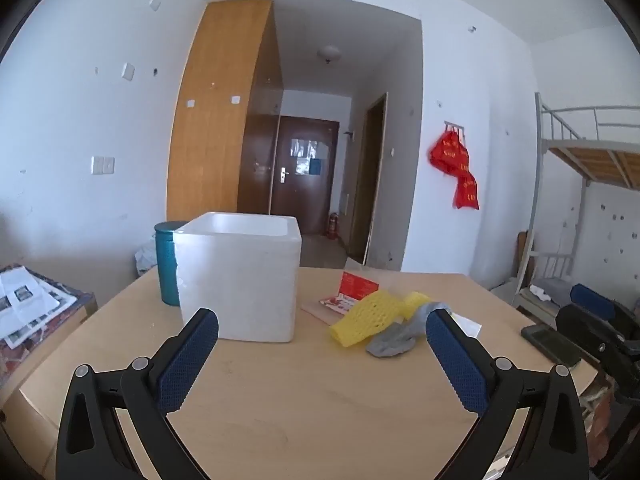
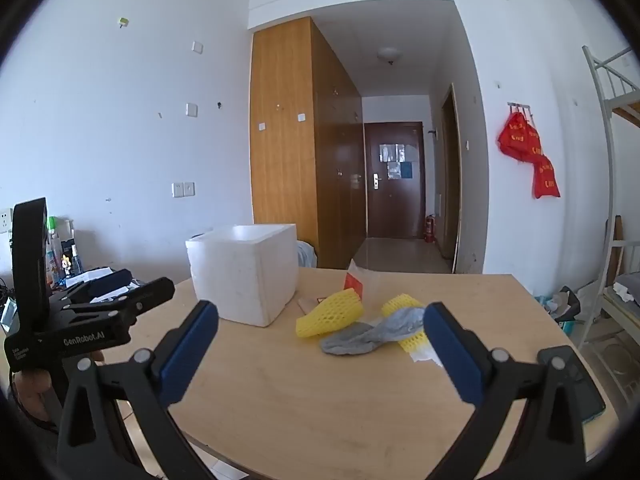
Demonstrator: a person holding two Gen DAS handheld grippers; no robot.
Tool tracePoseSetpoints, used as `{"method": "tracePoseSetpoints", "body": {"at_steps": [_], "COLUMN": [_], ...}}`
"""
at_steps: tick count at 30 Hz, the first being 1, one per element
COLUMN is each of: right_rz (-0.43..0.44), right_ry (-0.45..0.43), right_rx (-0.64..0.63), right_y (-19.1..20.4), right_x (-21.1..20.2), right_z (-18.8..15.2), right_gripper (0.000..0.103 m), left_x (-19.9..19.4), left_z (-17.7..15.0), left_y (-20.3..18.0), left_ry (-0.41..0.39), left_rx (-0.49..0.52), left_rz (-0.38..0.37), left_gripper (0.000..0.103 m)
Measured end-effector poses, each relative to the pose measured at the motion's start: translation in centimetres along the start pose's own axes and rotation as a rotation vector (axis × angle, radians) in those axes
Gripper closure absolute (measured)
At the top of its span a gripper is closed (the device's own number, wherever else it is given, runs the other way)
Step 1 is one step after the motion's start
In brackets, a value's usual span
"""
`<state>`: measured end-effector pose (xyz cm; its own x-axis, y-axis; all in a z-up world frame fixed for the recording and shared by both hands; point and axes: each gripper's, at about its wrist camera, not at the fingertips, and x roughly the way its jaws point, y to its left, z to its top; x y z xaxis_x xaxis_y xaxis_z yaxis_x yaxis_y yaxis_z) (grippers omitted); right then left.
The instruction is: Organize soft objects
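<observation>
Currently both the left gripper (image 1: 322, 328) and right gripper (image 2: 321, 318) hover spread wide, empty. We note the grey sock (image 2: 370, 334) at 1 o'clock, draped across two yellow foam nets (image 2: 332, 314), long axis 8-to-2. Risk: pinching net with sock; the foam box (image 2: 244, 272) sits at 11.
</observation>
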<state>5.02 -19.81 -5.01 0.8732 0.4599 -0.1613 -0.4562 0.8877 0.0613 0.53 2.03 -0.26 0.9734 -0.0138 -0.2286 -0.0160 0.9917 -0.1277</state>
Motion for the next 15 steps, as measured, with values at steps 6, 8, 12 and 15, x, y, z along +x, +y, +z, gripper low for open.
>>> {"method": "tracePoseSetpoints", "body": {"at_steps": [6,8,12,15], "right_rz": [0.002,0.002,0.0,-0.001], "right_ry": [-0.001,0.001,0.002,0.002], "right_rx": [0.003,0.003,0.003,0.004], "right_y": [-0.3,0.0,-0.1,-0.1], "right_x": [0.3,-0.1,-0.1,-0.1], "right_z": [0.0,0.1,0.2,0.2], "right_gripper": [0.0,0.0,0.0,0.0], "left_x": [-0.4,-0.3,-0.5,-0.6], "left_z": [-0.2,-0.2,-0.2,-0.1], "left_y": [-0.9,-0.9,-1.4,-1.4], "left_ry": [-0.025,-0.024,-0.041,-0.037], "left_rx": [0.061,0.061,0.094,0.086], "left_rz": [0.027,0.014,0.035,0.024], "left_gripper": [0.0,0.0,0.0,0.0]}}
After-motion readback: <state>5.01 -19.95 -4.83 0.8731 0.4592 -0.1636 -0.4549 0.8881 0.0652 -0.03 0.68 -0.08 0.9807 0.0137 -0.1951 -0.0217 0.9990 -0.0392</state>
